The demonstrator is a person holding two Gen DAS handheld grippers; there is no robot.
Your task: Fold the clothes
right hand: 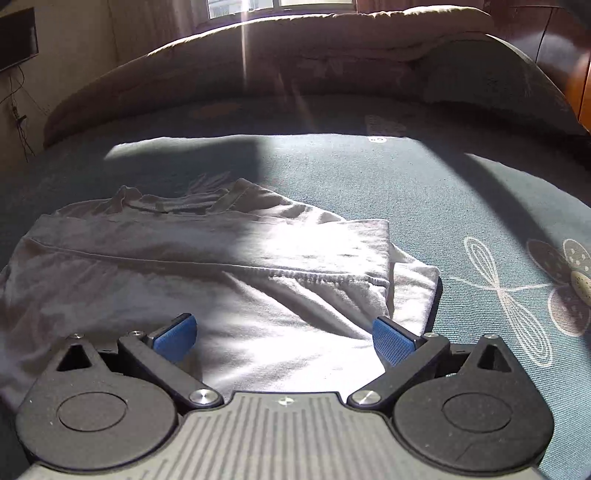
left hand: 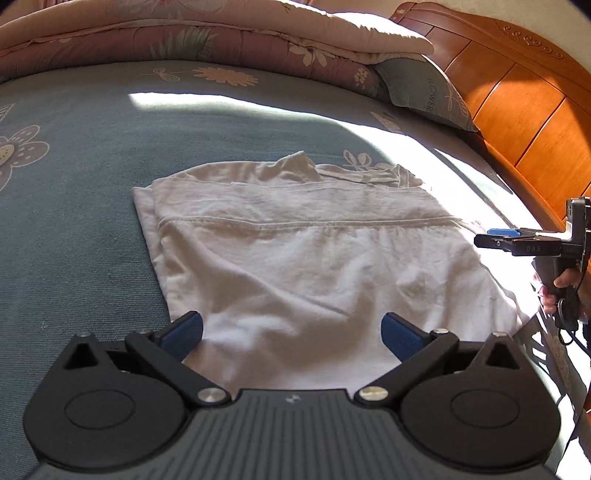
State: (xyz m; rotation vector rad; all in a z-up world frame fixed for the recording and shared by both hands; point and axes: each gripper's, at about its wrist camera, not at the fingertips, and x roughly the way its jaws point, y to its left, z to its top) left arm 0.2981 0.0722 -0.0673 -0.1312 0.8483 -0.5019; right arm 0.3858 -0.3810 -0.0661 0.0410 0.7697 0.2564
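Observation:
A white T-shirt (left hand: pixel 295 243) lies partly folded on the blue flowered bed sheet (left hand: pixel 74 206), one side folded over with a stitched hem across its middle and the collar at the far end. My left gripper (left hand: pixel 291 334) is open and empty, just above the shirt's near edge. My right gripper (right hand: pixel 284 338) is open and empty, above the shirt (right hand: pixel 229 258) near its right side. The right gripper also shows in the left wrist view (left hand: pixel 498 238), beside the shirt's right edge.
A folded pink flowered quilt (left hand: pixel 207 33) lies along the far side of the bed, with a blue pillow (left hand: pixel 424 92) under its end. A wooden headboard (left hand: pixel 517 103) stands at the right. Bright sun patches cross the sheet. A window (right hand: pixel 280 5) is behind the bed.

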